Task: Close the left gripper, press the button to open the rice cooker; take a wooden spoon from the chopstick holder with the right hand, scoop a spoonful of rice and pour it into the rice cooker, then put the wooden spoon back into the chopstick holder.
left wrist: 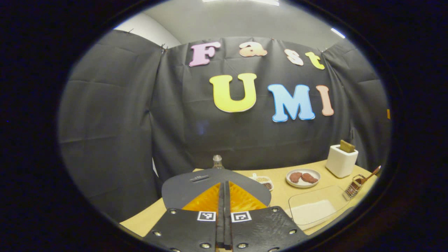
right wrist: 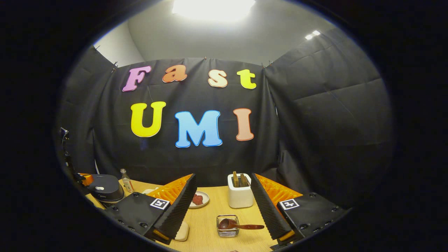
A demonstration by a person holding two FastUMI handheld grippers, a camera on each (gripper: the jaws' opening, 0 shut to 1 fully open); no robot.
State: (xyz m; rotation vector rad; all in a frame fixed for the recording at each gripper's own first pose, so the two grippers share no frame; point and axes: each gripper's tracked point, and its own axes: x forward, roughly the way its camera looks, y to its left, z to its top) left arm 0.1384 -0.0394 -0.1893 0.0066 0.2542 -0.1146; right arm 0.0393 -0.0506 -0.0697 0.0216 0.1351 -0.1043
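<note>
1. My left gripper (left wrist: 224,196) has its two fingers pressed together with nothing between them, so it is already closed for the button press.

2. The rice cooker (left wrist: 213,187) lies directly ahead of that gripper and just past the fingertips, its dark lid spreading to both sides of them. I cannot make out the button itself (a small slot-like mark sits on the lid a little left of the tips, but I would not swear that is it). I cannot tell whether the tips touch the lid.

3. In the right gripper view the same rice cooker (right wrist: 105,189) sits far off to the left, lid down, so I judge the press is not yet done and the left gripper is the nearer one by a wide margin.

4. My right gripper (right wrist: 224,206) has its fingers spread wide and holds nothing.

5. The chopstick holder (right wrist: 227,225) is a small wire basket, low and almost straight ahead between those open fingers, near them on the wooden table (right wrist: 210,213).

6. The wooden spoon (right wrist: 239,225) rests in it with the bowl in the basket and the handle running out to the right, its long axis crosswise to the fingers. I would expect to come down onto that handle, slightly right of centre.

7. The rice tray (left wrist: 316,208), clear with rice in it, lies ahead-right of the left gripper.
</note>
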